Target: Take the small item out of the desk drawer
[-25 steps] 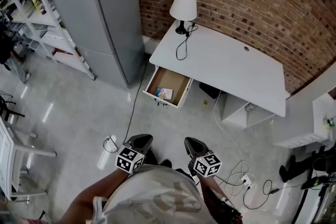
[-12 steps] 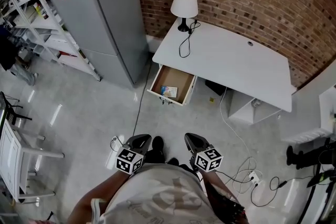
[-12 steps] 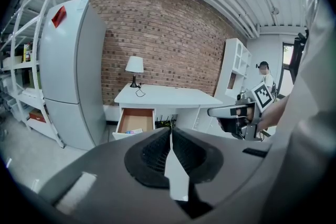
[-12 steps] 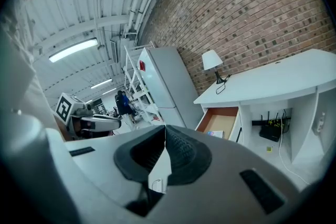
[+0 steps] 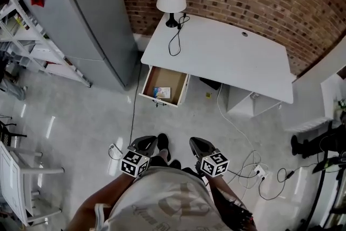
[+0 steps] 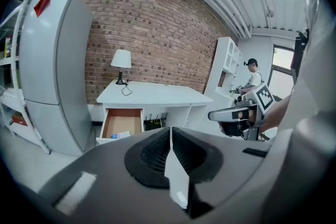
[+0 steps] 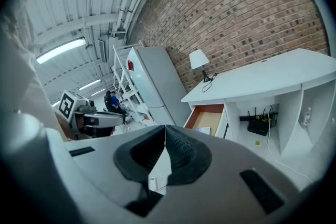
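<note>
A white desk [image 5: 227,59] stands against the brick wall, and its left drawer [image 5: 148,84] is pulled open. A small pale item with blue print [image 5: 161,93] lies near the drawer's front. My left gripper [image 5: 145,144] and right gripper [image 5: 197,146] are held side by side at the bottom of the head view, well short of the drawer. Both are shut and hold nothing. The left gripper view looks past its closed jaws [image 6: 170,136] to the drawer [image 6: 122,124]. In the right gripper view the closed jaws [image 7: 164,136] point toward the drawer [image 7: 207,115].
A grey fridge [image 5: 81,13] stands left of the desk, with white shelving [image 5: 16,35] beyond it. A lamp [image 5: 172,0] sits on the desk's left corner. Cables and a power strip [image 5: 254,171] lie on the floor at right. A black shoe [image 5: 162,143] shows between the grippers.
The desk and drawer have shifted left in the head view. A shoe has come forward between the grippers. Both grippers stay shut and low in the frame.
</note>
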Demonstrator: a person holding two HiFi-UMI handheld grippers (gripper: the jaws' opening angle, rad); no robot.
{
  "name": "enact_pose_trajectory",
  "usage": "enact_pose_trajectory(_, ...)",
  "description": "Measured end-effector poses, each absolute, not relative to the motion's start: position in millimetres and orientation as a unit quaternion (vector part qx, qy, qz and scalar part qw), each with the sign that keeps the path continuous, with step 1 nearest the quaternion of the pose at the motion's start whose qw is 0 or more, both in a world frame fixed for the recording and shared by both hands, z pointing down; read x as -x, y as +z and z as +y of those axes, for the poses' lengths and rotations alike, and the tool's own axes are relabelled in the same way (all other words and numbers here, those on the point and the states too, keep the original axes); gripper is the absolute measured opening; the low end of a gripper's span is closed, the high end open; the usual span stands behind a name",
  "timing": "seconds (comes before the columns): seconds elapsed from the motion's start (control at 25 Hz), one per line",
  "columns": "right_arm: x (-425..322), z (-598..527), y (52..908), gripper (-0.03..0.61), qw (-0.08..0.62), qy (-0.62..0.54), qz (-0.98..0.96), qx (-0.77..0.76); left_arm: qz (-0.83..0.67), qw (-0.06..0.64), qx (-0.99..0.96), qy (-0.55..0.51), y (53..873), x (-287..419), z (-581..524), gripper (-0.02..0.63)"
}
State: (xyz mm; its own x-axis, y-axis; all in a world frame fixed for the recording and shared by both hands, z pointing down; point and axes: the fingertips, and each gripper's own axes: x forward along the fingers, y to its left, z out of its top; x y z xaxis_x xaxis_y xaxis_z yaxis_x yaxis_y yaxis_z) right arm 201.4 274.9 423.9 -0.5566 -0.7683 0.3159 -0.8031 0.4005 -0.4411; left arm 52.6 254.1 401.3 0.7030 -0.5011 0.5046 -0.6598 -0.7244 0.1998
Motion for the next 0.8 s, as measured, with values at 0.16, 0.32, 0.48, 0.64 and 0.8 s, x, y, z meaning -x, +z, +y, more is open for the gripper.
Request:
enact_pose_trajectory(0.16,-223,262,426,0.006,0.036,0.285,-0.825,-0.486,-0.3,0.183,-0.911,0.214,402,-75,234,0.017)
enact_pose_trajectory(0.32,-227,246,424,0.006,0.041,0.288,-0.824,-0.486,-0.293,0.197,-0.91,0.217,408,-82,217,0.017)
enact_pose_trajectory(0.48,-228,225,424,0.006,0.051,0.291,-0.826,-0.481,-0.287,0.201,-0.91,0.219,410,-88,197,0.017)
enact_pose_trajectory(0.64,-230,201,420,0.006,0.054,0.288,-0.827,-0.48,-0.285,0.206,-0.91,0.219,411,-93,172,0.017)
enact_pose_trajectory(0.8,-234,175,416,0.006,0.057,0.285,-0.824,-0.487,-0.273,0.203,-0.915,0.218,408,-102,144,0.017)
